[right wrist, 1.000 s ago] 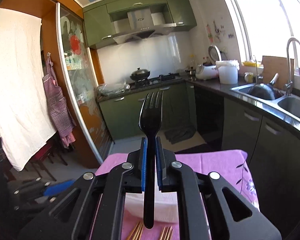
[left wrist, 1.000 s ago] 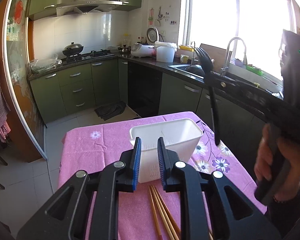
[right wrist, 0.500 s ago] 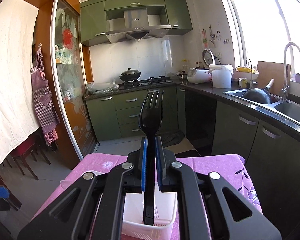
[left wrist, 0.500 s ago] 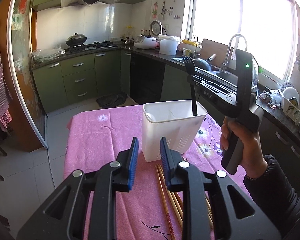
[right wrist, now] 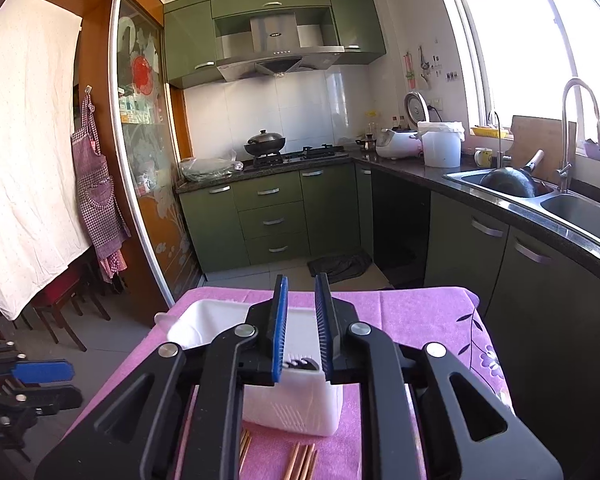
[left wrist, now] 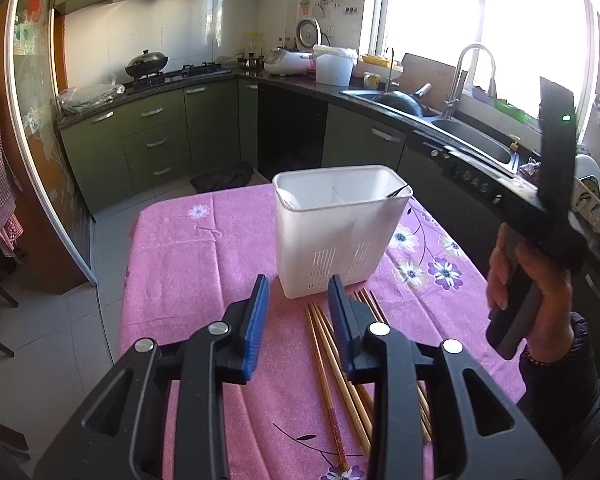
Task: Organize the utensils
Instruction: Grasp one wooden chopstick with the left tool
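Observation:
A white utensil holder stands on the pink tablecloth; it also shows in the right wrist view. A black fork sits inside it at the right end, only its tines showing above the rim. Several wooden chopsticks lie on the cloth in front of the holder. My left gripper is open and empty, low over the chopsticks. My right gripper is open and empty, right above the holder and fork; its body shows in the left wrist view.
Green kitchen cabinets and a black counter with a sink run behind and to the right of the table. A dark mat lies on the floor. Chairs stand at the left.
My right gripper lowered the fork into the holder, opened and let it go. My left gripper opened wider and dropped lower over the chopsticks.

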Demonstrator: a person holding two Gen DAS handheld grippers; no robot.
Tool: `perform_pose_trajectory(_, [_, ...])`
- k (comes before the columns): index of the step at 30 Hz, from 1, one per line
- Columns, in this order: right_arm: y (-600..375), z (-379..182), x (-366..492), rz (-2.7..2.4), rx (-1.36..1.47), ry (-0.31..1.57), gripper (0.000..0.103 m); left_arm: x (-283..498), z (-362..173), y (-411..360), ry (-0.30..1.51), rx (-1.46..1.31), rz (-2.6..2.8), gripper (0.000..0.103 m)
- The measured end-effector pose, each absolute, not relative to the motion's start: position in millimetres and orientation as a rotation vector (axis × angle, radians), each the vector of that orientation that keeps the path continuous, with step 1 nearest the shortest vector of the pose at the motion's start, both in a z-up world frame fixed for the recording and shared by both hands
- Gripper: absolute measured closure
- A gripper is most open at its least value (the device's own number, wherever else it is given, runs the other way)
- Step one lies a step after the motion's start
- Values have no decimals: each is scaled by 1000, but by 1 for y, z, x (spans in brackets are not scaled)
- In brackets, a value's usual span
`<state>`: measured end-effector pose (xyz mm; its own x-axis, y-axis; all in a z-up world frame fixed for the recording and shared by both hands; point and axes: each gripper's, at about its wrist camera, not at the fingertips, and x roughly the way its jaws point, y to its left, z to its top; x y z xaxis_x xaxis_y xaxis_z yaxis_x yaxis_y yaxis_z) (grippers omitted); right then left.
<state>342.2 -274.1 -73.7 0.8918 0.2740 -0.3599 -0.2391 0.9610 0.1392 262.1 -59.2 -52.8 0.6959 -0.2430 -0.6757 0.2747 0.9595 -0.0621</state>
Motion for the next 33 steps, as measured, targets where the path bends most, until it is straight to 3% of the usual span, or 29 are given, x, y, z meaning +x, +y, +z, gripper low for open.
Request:
perform_pose_trajectory(9, [-293,-117,306,269,51,671,89,308,-153,-81,1123,19,-289,77])
perform_pose_trajectory(16, [-307,-154,308,274,72,807,89,330,-190,-96,1301,1,-272,77])
perform_pose_trajectory(20, [-311,-158,309,285,71,832,87,338,-194,-105,1350,31,-250,79])
perform_pose_trajectory(22, [-311,-158,309,289,70,837,78,341,-197,-109,1379,45,-239,83])
perform_pose_trajectory(33, [-314,-160,309,301,46,868,78,356,-210,-135,1440,158,-183,88])
